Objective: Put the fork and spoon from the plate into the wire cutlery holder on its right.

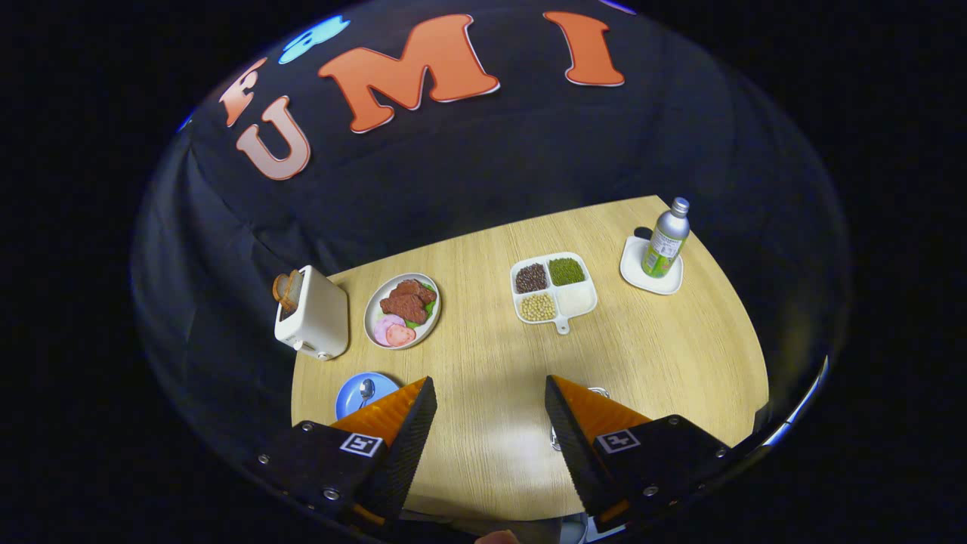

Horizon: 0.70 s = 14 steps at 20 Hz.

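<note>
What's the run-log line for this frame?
gripper: open, empty, above table | spoon: on blue plate, beside left finger | wire holder: behind right finger

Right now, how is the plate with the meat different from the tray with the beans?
The plate is round and undivided, with meat and pink slices piled together; the tray is squarish, split into four compartments, with a small handle. The plate sits beside the toaster; the tray lies nearer the bottle. Both are white, hold food and lie on the table beyond the open hand-held gripper.
</note>
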Each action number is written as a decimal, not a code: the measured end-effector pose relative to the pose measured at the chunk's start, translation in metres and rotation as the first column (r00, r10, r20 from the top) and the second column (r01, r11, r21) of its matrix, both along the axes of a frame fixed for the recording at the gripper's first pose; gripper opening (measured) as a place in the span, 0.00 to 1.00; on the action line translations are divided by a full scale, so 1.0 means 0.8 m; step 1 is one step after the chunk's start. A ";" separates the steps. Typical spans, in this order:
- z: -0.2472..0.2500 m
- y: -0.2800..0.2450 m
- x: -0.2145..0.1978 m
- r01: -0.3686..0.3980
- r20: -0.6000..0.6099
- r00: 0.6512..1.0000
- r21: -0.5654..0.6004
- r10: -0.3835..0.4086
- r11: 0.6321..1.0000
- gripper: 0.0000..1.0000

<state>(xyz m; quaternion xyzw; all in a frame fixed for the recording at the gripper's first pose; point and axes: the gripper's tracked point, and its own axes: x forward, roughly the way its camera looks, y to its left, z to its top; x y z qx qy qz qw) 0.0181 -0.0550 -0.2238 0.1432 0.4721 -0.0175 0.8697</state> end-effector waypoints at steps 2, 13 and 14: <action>0.012 0.020 0.010 -0.027 0.072 0.997 -0.038 0.029 0.999 0.89; -0.017 0.224 -0.023 -0.238 0.021 0.971 0.023 0.237 0.971 0.94; -0.024 0.243 -0.032 -0.252 -0.015 0.967 0.048 0.253 0.967 0.94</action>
